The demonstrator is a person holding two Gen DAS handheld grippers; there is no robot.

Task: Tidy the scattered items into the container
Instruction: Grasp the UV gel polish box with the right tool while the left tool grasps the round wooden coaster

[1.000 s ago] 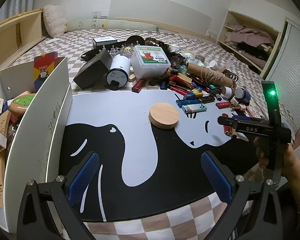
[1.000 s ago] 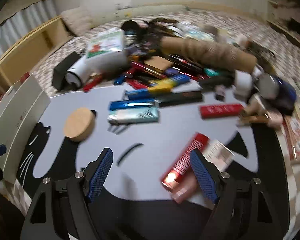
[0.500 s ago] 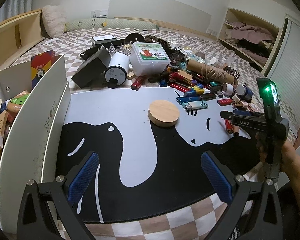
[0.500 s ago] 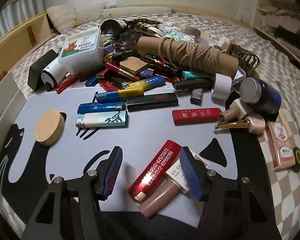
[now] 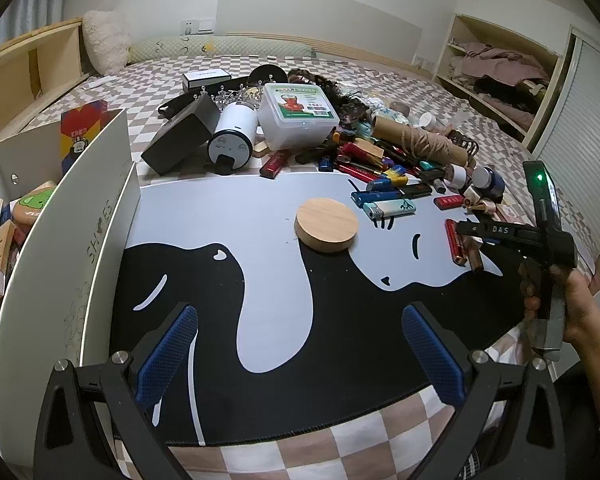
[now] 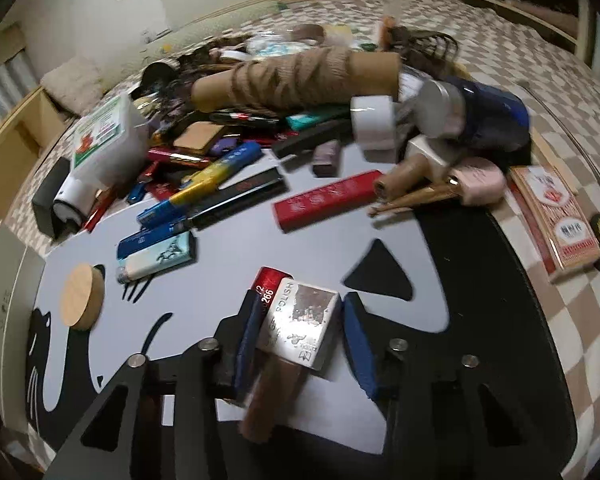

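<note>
At the far left of the left wrist view, a white cardboard shoe box [image 5: 80, 248] is seen standing at the edge of the mat, already crowded with small packets and wooden pieces. Next to it, a grey-and-black cat-patterned mat [image 5: 228, 216] is spread over the checked bedcover. The left gripper [image 5: 300, 356] is held low over the mat's near edge, its blue-padded fingers [image 5: 166, 350] spread wide with nothing between them. Further right, a round light-wood disc [image 5: 326, 225] is laid flat on the mat, and just beyond it a pale lighter with a horse print [image 5: 389, 209] is placed beside a blue lighter [image 5: 367, 197]. Behind these, a heap of clutter is piled, in which a clear plastic box with a green label [image 5: 298, 120], a white cylindrical device [image 5: 233, 138] and a cardboard tube wound with brown twine [image 6: 296, 76] can be made out. At the right, the right gripper [image 6: 298, 338] is lowered onto the mat with its fingers narrowed around a nail polish bottle with a silvery square cap [image 6: 300, 326]; the left pad is pressed against the bottle, while a thin gap is left at the right pad. A glossy red lighter [image 6: 269, 285] is lying touching the bottle's left side. A red rectangular box [image 6: 326, 200] is set further back, and a red-patterned card pack [image 6: 556, 220] is lying off the mat on the right.
</note>
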